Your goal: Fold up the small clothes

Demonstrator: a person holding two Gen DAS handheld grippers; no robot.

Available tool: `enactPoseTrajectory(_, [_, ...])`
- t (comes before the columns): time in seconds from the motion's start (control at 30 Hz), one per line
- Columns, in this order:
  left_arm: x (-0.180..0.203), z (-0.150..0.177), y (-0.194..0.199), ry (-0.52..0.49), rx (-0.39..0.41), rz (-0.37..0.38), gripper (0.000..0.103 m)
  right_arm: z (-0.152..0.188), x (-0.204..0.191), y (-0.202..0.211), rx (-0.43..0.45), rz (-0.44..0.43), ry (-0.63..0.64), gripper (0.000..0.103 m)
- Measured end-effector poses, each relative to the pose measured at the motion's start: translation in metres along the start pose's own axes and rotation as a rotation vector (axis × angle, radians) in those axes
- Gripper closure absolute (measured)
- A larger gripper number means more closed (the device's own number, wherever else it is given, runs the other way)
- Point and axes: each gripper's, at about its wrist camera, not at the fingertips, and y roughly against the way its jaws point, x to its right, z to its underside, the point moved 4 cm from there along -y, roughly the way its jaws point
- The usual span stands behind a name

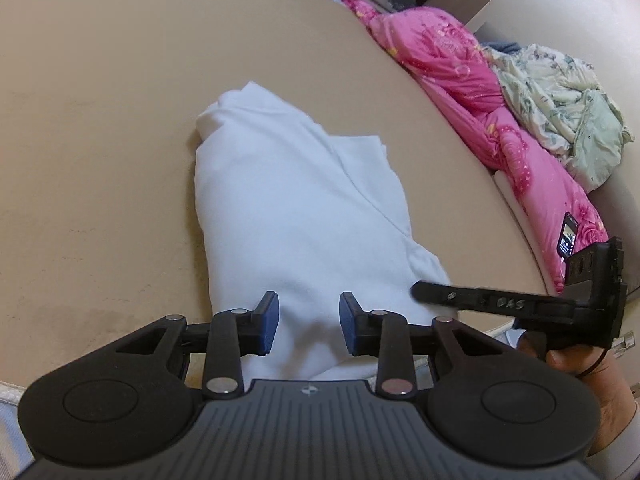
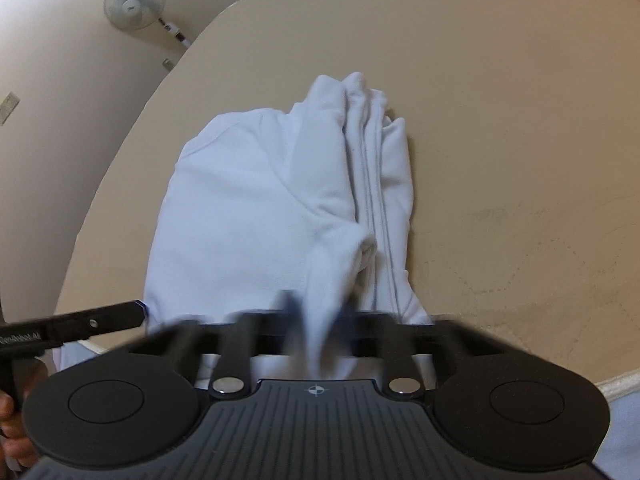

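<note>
A white garment [image 1: 296,208] lies partly folded on the beige surface [image 1: 100,140], its near end hanging over the front edge. My left gripper [image 1: 309,322] is open, its blue pads on either side of the cloth's near end. In the right wrist view the garment [image 2: 260,208] shows several stacked folds on its right side. My right gripper [image 2: 320,320] is blurred by motion, with a ridge of the white cloth between its fingers; it looks closed on that cloth. The right gripper also shows from the side in the left wrist view [image 1: 424,294], at the garment's right near corner.
A pink quilt [image 1: 480,112] and a pale floral blanket [image 1: 560,108] are heaped along the right side. A phone [image 1: 567,236] lies on the quilt. A standing fan [image 2: 134,2] is by the wall at the left. The left gripper's finger [image 2: 100,322] shows at the left.
</note>
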Motion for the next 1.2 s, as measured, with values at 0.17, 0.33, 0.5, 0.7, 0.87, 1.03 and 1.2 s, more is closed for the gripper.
enactPoseTrajectory(0.17, [0.017, 0.001, 0.015, -0.095, 0.041, 0.006, 0.066, 0.001, 0.013, 0.066, 0.159, -0.15, -0.08, 0.1])
enactPoseTrajectory(0.33, [0.023, 0.023, -0.013, -0.234, -0.041, -0.103, 0.066, 0.023, 0.03, 0.056, 0.05, -0.001, -0.062, 0.1])
enactPoseTrajectory(0.5, [0.012, 0.045, -0.028, -0.303, -0.115, -0.188, 0.066, 0.027, 0.03, 0.042, -0.02, 0.101, -0.009, 0.079])
enactPoseTrajectory(0.7, [0.01, 0.023, 0.002, -0.24, 0.055, -0.13, 0.066, -0.022, 0.023, 0.073, 0.28, 0.06, -0.036, 0.068])
enactPoseTrajectory(0.87, [0.001, 0.023, -0.019, -0.193, 0.041, -0.151, 0.066, -0.054, 0.013, 0.033, 0.244, 0.075, -0.04, 0.067])
enactPoseTrajectory(1.03, [0.004, 0.043, -0.034, -0.237, 0.01, -0.206, 0.066, -0.079, 0.004, -0.015, 0.217, 0.139, -0.013, 0.066])
enactPoseTrajectory(1.2, [0.003, 0.047, -0.028, -0.232, 0.002, -0.192, 0.066, -0.089, -0.003, -0.026, 0.231, 0.105, 0.022, 0.099])
